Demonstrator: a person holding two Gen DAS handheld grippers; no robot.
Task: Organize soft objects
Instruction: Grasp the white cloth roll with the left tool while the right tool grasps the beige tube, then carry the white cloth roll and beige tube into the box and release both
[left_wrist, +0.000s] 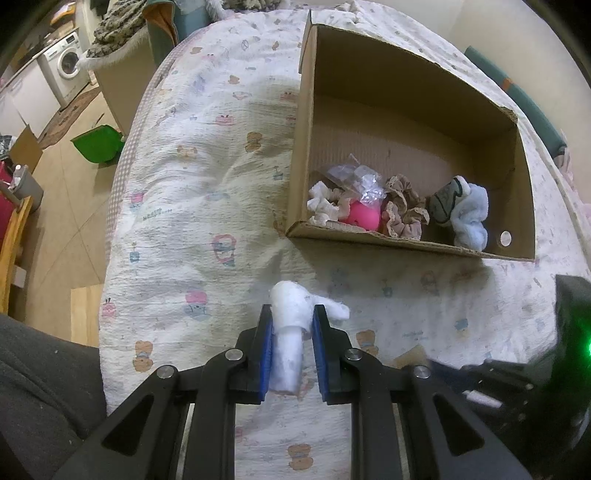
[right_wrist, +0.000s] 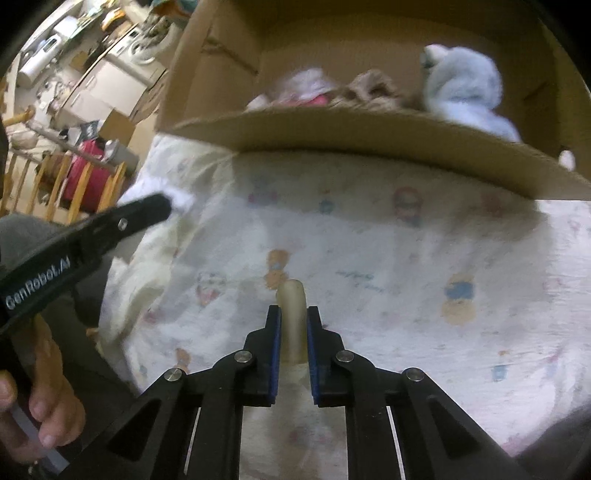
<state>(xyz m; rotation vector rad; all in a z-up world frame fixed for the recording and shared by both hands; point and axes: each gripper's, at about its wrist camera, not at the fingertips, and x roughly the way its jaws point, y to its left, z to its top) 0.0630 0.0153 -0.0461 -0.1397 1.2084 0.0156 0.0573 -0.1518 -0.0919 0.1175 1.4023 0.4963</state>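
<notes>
Left gripper clamped a white fluffy roll; right gripper, only clearly seen in its own view, clamped a beige soft strip.

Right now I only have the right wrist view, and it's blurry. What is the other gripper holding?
Observer: The left gripper is shut on a white cotton roll.
Operator: Anything in the box besides the blue fluffy thing?
Observer: Yes, a pink ball sits by the near wall of the box, under crinkled clear plastic.
Operator: Is the far half of the box free?
Observer: It shows bare cardboard; everything lies along the near wall.
</notes>
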